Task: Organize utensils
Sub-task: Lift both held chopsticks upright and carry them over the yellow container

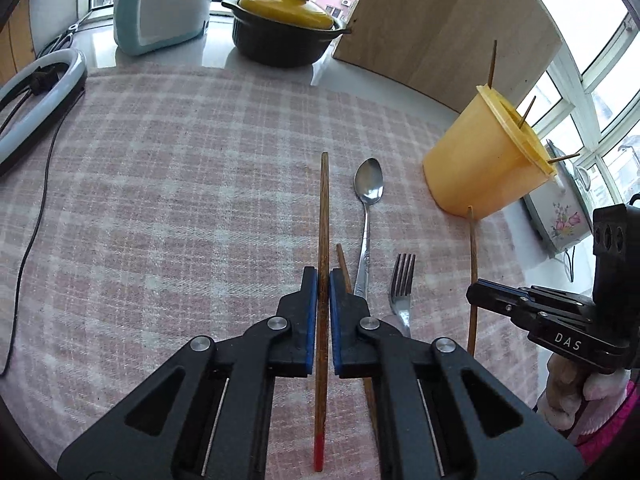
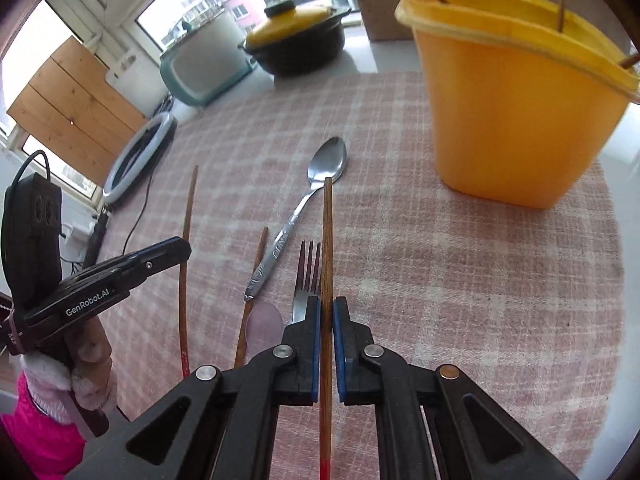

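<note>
Now, left gripper (image 1: 323, 280): clamped on a brown wooden chopstick (image 1: 324, 208).
Right gripper (image 2: 327, 308): clamped on a second wooden chopstick (image 2: 327, 236).
Steel spoon (image 2: 320, 176), fork (image 2: 308, 264): lying on pink checked cloth (image 2: 440, 260).
Yellow plastic holder (image 2: 508, 112): upright, beyond the right gripper.

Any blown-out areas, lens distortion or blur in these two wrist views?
Left wrist view: windows at right blown white, table edge bowed by the fisheye, chopstick in the left gripper sharp. Right wrist view: windows at upper left overexposed, yellow holder slightly soft and bulged, right gripper crisp.
</note>
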Available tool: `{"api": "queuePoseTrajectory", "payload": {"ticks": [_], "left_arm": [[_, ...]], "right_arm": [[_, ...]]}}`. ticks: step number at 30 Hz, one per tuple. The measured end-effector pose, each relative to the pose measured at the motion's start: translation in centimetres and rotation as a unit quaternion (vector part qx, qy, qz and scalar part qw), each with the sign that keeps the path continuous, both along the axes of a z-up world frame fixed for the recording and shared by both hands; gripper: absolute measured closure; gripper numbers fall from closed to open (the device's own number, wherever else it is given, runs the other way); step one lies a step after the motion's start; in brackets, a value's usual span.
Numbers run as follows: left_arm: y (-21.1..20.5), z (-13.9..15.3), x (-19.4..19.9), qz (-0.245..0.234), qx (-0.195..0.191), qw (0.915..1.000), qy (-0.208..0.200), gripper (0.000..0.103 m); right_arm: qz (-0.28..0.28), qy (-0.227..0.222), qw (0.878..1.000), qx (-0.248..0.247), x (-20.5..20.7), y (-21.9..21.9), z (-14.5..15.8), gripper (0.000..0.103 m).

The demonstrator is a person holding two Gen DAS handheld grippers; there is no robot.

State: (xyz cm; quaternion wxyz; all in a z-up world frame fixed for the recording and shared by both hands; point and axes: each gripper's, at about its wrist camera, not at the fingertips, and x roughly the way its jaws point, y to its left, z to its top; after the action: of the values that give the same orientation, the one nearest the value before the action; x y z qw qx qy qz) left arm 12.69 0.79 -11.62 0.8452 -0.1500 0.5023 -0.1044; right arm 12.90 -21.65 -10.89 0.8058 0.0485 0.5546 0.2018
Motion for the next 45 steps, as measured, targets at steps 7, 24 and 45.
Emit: {"api": "queuePoseTrajectory", "payload": {"ticks": [7, 24, 45], "left_arm": [[-0.2, 2.5, -1.3, 0.003, -0.005, 0.9993, -0.037, 0.099], [-2.3, 7.1, -2.2, -0.016, -0.018, 0.9952, -0.094, 0.099], [-6.2, 13.5, 1.0, -0.041, -0.055, 0.9827, -0.172, 0.099]], "right_arm": [[-0.027, -0.040, 0.998, 0.030, -1.7, -0.5, 1.7, 0.100], [-0.070, -0.131, 0.987, 0.058, -3.8, -3.0, 6.4, 0.099], [-0.134, -0.238, 0.959, 0.076, -2.0, -9.0, 14.7, 0.099]]}}
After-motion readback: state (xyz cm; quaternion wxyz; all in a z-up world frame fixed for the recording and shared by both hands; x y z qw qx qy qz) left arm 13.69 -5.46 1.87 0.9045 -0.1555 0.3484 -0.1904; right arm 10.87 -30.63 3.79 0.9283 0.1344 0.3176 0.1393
